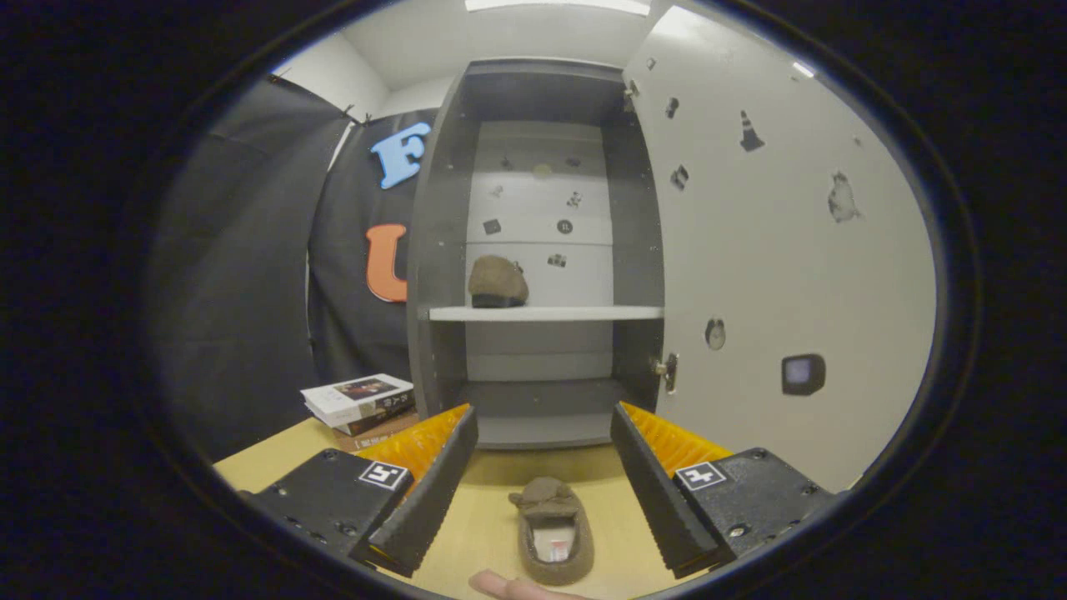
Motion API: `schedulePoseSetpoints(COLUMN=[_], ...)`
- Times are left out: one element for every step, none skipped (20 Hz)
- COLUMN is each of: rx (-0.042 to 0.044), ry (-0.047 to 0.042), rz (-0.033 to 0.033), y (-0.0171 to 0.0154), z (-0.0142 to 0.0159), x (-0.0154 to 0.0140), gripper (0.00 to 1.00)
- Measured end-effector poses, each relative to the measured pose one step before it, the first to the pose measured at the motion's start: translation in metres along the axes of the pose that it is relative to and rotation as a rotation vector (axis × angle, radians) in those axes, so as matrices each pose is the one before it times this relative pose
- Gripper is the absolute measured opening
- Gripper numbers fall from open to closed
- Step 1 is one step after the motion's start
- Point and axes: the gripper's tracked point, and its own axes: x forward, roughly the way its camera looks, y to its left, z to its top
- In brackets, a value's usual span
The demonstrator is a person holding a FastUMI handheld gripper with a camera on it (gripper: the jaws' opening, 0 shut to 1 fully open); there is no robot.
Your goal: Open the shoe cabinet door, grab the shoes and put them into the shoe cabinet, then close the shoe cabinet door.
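Observation:
The grey shoe cabinet [438, 250] stands ahead with its white door [750, 275] swung wide to the right. One brown slipper [497, 282] sits on the cabinet's white middle shelf [583, 313], toward its left side. A second brown slipper [553, 530] lies on the wooden table [483, 517] below and between my fingers, toe pointing at the cabinet. My gripper [543, 412] is open, with nothing held, and hangs above that slipper in front of the cabinet's lower compartment.
A small stack of books [360, 402] lies on the table left of the cabinet. Black cloth walls close off the left side. A fingertip of a person's hand [510, 587] shows just behind the slipper on the table.

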Motion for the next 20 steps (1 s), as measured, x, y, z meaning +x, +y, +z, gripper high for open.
schedulePoseSetpoints(rx=[0.00825, -0.00078, -0.00474, -0.00879, -0.00509, -0.00362, 0.00438, 0.00927, 0.01034, 0.00720, -0.00047, -0.01359, -0.00228, -0.00279, -0.00634, -0.01558, -0.00793, -0.00157, 0.01222, 0.03857], ry=[0.03497, 0.03939, 0.04500, 0.03528, 0.03152, 0.02841, 0.02948, 0.03070, 0.02699, 0.02941, 0.01912, -0.00382, -0.00001, 0.00705, 0.02381, 0.03623, 0.04136, 0.05345, 0.04969, 0.02372], rz=[-0.00696, -0.00023, 0.00041, 0.00373, 0.00581, 0.00779, 0.01296, 0.01041, 0.00294, -0.00478, -0.01447, -0.02274, -0.01134, -0.01871, -0.02051, -0.00857, -0.00104, 0.00803, 0.02782, 0.01616], y=[0.00163, 0.00223, 0.00255, 0.00227, 0.00424, 0.00320, 0.00483, 0.00354, 0.00070, 0.00000, -0.00185, -0.00425, -0.00147, -0.00353, -0.00378, -0.00174, -0.00062, 0.00098, 0.00215, 0.00022], z=[-0.02175, -0.02174, -0.02000, -0.01678, -0.01246, -0.01197, -0.01231, -0.01150, -0.00987, -0.00912, -0.00612, 0.00063, 0.00014, -0.00117, -0.00278, -0.00463, -0.00452, -0.00654, -0.00465, -0.00168], x=[0.00765, 0.00779, 0.00643, 0.00818, 0.00678, 0.00624, 0.00510, 0.00461, 0.00576, 0.00536, 0.00447, 0.00318, 0.00138, 0.00028, 0.00238, 0.00190, 0.00202, 0.00207, 0.00396, 0.00639], gripper=[1.00, 1.00, 1.00, 1.00, 1.00, 1.00, 0.99, 0.97, 0.94, 0.92, 0.88, 0.87, 0.86, 0.84, 0.79, 0.75, 0.70, 0.66, 0.65, 0.64])
